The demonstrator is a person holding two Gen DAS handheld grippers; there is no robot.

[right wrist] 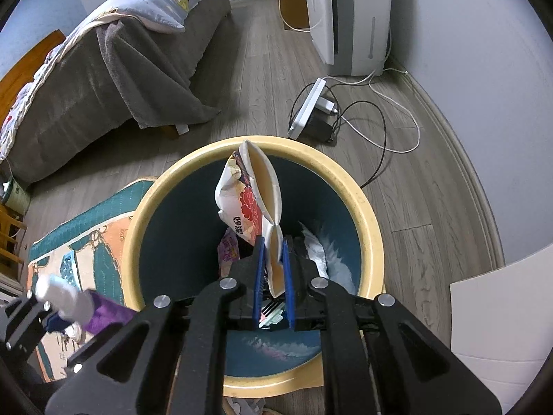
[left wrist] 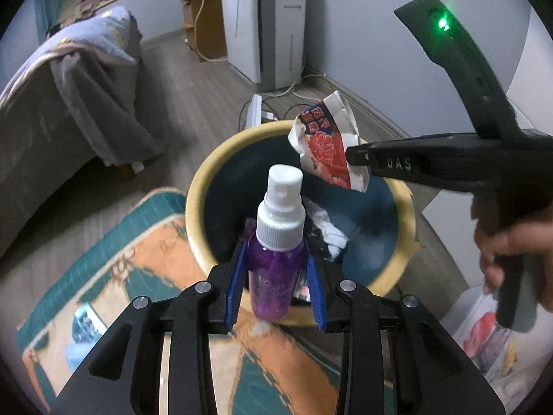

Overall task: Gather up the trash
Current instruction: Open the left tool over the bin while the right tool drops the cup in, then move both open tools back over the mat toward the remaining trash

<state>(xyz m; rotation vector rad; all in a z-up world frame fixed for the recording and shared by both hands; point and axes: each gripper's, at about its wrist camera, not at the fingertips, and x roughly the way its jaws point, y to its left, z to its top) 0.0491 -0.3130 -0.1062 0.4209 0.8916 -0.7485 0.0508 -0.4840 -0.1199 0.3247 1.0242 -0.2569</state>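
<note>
My left gripper (left wrist: pixel 276 247) is shut on a purple spray bottle (left wrist: pixel 273 276) with a white cap, held upright over the near rim of a round bin (left wrist: pixel 197 200) that is yellow-rimmed and dark blue inside. My right gripper (right wrist: pixel 273 242) is shut on the lower edge of a crumpled white, red and blue wrapper (right wrist: pixel 249 193), which stands up over the bin's (right wrist: pixel 369 214) opening. In the left wrist view the wrapper (left wrist: pixel 325 145) hangs at the tip of the right gripper (left wrist: pixel 356 155), above the far rim. The bottle (right wrist: pixel 100 311) shows blurred at the lower left of the right wrist view.
White tissue (right wrist: pixel 328 252) and other scraps lie inside the bin. A patterned rug (left wrist: pixel 138 259) lies left of it, a bed (left wrist: pixel 69 103) with a grey blanket beyond. A power strip with cables (right wrist: pixel 311 110) and a white appliance (left wrist: pixel 269 27) stand by the wall. A white board (right wrist: pixel 501 311) lies right.
</note>
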